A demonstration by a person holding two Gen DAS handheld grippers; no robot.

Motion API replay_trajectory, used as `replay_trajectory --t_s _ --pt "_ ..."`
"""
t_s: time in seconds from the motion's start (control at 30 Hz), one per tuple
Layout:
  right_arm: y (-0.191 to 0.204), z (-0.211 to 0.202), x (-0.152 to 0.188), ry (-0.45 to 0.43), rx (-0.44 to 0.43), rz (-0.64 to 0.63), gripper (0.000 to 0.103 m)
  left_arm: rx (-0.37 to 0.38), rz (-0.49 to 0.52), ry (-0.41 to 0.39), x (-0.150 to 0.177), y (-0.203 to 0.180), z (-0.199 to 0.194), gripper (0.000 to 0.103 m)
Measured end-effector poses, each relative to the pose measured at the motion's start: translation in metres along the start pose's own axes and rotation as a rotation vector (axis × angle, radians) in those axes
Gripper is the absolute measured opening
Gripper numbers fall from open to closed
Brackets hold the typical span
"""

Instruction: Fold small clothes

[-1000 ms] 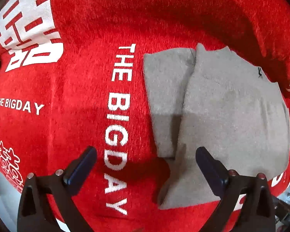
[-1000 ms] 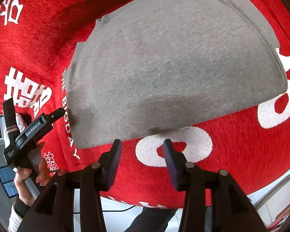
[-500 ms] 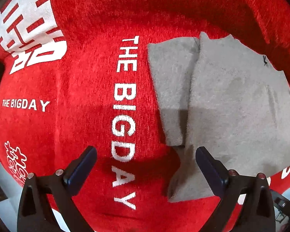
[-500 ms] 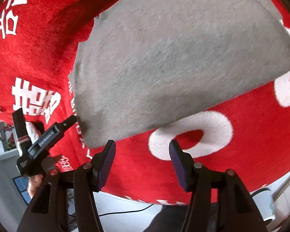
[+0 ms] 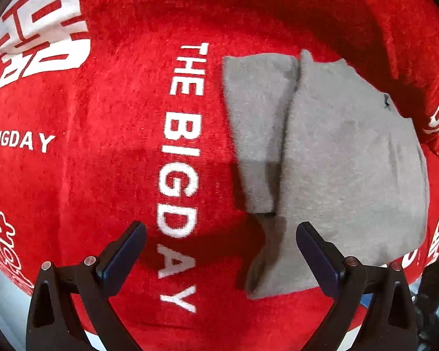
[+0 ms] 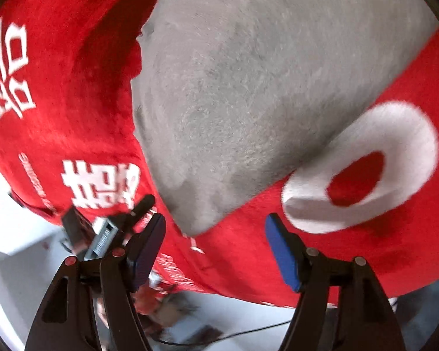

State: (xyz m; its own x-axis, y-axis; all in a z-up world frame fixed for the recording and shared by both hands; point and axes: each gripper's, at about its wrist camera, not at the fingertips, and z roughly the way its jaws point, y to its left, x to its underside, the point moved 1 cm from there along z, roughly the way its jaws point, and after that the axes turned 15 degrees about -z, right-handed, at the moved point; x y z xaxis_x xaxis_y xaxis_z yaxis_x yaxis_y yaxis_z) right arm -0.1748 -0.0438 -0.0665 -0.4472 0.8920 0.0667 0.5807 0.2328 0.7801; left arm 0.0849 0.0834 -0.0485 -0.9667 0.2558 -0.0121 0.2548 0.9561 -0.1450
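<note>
right gripper (image 6: 215, 244) jaws just opened wider, empty, now dropped close to the near corner of the grey top (image 6: 248, 87) flat on the red cloth (image 6: 365, 248). likely about to pinch. left gripper (image 5: 219, 251) open, hovering, empty.

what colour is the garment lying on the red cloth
Plain grey garment, with no pattern; the left wrist view shows it best.

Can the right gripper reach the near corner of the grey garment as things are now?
Probably yes. The right gripper is open, its jaws having just been opening, and nothing is between them. The grey garment lies flat on the red cloth, its near corner just ahead of the fingers, with nothing in the way.
</note>
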Motion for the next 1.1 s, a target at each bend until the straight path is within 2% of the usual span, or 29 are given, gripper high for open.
replay_trajectory --t_s 0.07,0.23,0.57,0.63,0.67,0.77,0.9,1.1 --pt "-0.001 0.008 0.0 -0.016 -0.044 0.023 0.074 0.005 -0.005 0.003 -0.001 0.003 0.001 0.102" --pt "-0.001 0.024 -0.003 -0.042 -0.086 0.049 0.074 0.076 -0.043 0.024 -0.004 0.011 0.002 0.102" --pt "0.001 0.053 -0.01 -0.09 -0.176 0.115 0.073 0.178 -0.034 0.049 -0.018 0.007 0.003 0.102" --pt "0.001 0.055 -0.014 -0.094 -0.204 0.132 0.038 0.208 -0.039 0.067 -0.022 0.005 0.006 0.102" --pt "0.0 0.057 -0.016 -0.086 -0.215 0.146 0.012 0.217 -0.041 0.073 -0.025 0.002 0.008 0.102" --pt "0.004 0.05 -0.021 -0.104 -0.271 0.144 0.009 0.262 -0.056 0.1 -0.027 -0.001 0.012 0.102" --pt "0.025 0.028 -0.03 -0.125 -0.318 0.056 0.009 0.365 -0.075 0.166 -0.031 -0.01 0.019 0.102" --pt "0.052 0.006 -0.035 -0.121 -0.318 -0.058 0.009 0.496 -0.093 0.255 -0.042 -0.048 0.036 0.102"
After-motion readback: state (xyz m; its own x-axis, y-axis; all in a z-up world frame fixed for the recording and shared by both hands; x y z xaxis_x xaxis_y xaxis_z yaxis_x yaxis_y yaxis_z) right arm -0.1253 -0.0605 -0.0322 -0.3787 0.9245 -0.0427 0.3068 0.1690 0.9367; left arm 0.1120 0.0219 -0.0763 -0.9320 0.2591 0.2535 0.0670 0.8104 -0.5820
